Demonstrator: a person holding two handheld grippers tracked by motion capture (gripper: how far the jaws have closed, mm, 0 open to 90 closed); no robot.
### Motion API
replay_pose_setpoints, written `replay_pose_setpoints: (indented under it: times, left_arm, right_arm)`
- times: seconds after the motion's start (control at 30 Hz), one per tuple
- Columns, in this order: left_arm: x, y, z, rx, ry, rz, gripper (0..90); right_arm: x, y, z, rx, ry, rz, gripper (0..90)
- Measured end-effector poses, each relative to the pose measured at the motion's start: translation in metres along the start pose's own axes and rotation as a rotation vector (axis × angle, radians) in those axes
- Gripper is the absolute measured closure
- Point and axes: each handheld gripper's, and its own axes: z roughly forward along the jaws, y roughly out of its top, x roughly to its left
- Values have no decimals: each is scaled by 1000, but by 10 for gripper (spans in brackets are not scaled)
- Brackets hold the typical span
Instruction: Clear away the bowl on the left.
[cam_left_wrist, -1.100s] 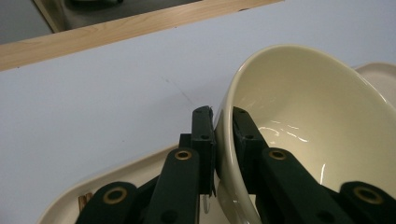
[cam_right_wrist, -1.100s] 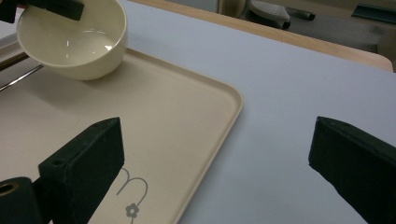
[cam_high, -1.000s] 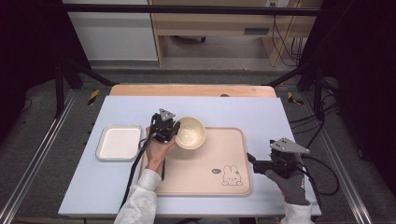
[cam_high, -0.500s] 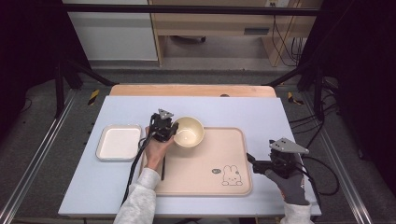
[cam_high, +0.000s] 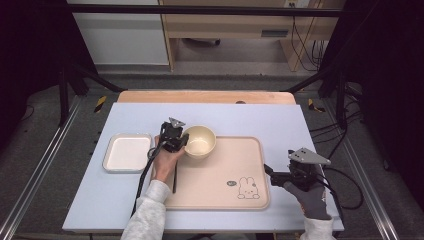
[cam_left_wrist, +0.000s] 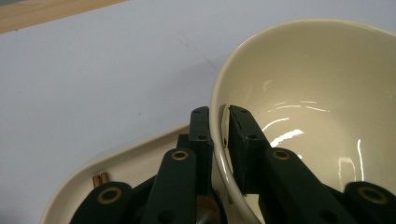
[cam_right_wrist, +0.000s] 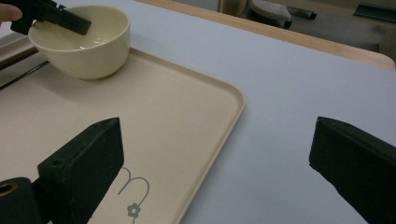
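Observation:
A cream bowl (cam_high: 200, 141) (cam_left_wrist: 317, 93) (cam_right_wrist: 79, 42) stands at the far left corner of a beige tray (cam_high: 220, 190) (cam_right_wrist: 177, 107). My left gripper (cam_high: 182, 141) (cam_left_wrist: 219, 112) straddles the bowl's left rim, one jaw outside the wall and one inside. Its pads lie against the wall, and the jaws have just been opening a little with the rim still between them. To the right of the tray, my right gripper (cam_high: 267, 170) (cam_right_wrist: 219, 140) hovers low over the table, open wide and holding nothing.
A white square dish (cam_high: 126, 152) sits on the pale blue table left of the tray. Dark chopsticks (cam_high: 174, 180) lie along the tray's left edge, under the left hand. A rabbit drawing (cam_high: 245, 187) marks the tray's near right corner.
The bowl and the left gripper have shifted very slightly to the left. The right gripper has stayed where it was.

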Motion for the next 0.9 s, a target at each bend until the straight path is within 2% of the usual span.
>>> replay_pose_setpoints:
  times: [0.13, 0.23, 0.53, 0.57, 0.9]
  left_arm:
    - [0, 0, -2, -2, 3, 12, 780]
    - [1, 2, -8, -31, -6, 10, 755]
    - [0, 7, -47, -114, -18, 15, 602]
    - [0, 8, -51, -117, -15, 27, 574]
    - [7, -5, -91, -189, -50, 7, 445]
  right_arm:
    - [0, 0, 0, 0, 0, -1, 33]
    - [1, 0, 0, 0, 1, 1, 33]
    - [1, 1, -2, -12, 4, 6, 32]
    - [1, 1, -2, -13, 4, 6, 31]
    - [1, 1, -1, -11, 4, 1, 25]
